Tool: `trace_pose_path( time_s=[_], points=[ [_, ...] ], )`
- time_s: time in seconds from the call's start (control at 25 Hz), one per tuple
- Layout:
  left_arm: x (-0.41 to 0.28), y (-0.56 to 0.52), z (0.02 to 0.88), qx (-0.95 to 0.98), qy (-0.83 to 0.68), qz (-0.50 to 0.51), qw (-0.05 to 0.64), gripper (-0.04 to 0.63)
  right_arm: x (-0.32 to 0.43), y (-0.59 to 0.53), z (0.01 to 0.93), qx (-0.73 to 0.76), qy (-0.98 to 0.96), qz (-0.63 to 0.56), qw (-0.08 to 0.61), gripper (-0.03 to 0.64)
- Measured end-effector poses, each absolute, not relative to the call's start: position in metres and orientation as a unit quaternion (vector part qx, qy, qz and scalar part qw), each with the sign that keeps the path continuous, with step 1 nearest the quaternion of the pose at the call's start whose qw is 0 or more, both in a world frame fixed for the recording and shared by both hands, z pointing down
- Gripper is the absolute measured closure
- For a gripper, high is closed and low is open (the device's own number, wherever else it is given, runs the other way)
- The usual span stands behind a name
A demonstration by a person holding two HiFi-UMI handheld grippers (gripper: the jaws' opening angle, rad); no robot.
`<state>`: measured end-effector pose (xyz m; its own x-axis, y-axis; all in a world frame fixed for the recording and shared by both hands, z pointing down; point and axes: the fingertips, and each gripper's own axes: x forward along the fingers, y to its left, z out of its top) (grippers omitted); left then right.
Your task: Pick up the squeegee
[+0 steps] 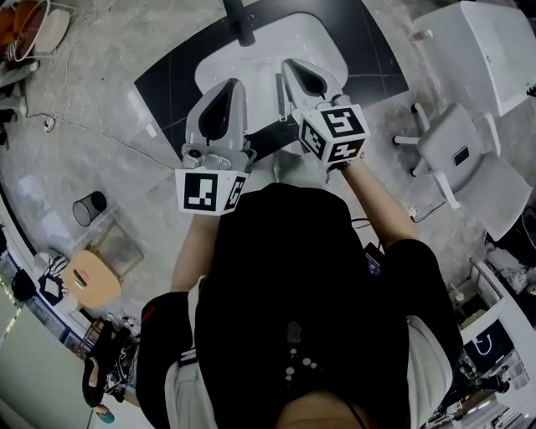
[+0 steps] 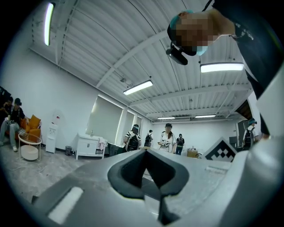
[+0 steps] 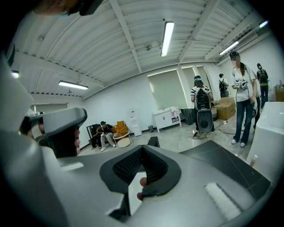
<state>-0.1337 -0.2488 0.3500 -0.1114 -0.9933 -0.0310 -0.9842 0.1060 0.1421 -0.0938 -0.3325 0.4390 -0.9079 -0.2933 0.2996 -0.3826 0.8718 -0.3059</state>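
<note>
- I am holding the left claw [image 1: 231, 84] at centre-left of the head view. Its jaws are meeting at the tips, closed on nothing.
- The right claw [image 1: 290, 64] is sitting just beside it, slightly higher in the frame. Its jaws are also pressing together, and it is gripping nothing.
- Each claw's marker cube is facing up at me, the left one [image 1: 209, 191] lower in the frame than the right one [image 1: 335, 132].
- Both claws are hanging over a white worktop [image 1: 327, 38] standing on a dark mat [image 1: 167, 80].
- I cannot tell where the squeegee is, since none of the three views is showing anything I can identify as it.
- A dark pole [image 1: 239, 21] is rising at the worktop's upper edge. I cannot tell what it is.
- A white chair [image 1: 456, 151] is standing at the right of the head view, and a black bin [image 1: 89, 208] at the left.
- People [image 2: 167, 137] are standing at the far end of the room in the left gripper view.
</note>
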Motion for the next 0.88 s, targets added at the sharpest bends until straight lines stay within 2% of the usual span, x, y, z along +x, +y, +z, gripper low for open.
trace_pose_path(
  time_s=[0.56,0.88],
  points=[
    [-0.169,-0.272,0.399,0.671,-0.731,-0.078,0.097,0.594,-0.123,-0.346,0.543,0.204,-0.925,0.245,0.205,0.614],
    [-0.172,-0.291,0.417,0.682,-0.72,-0.075,0.107,0.594,-0.114,-0.354,0.618,0.237,-0.898,0.253,0.272,0.614]
  ],
)
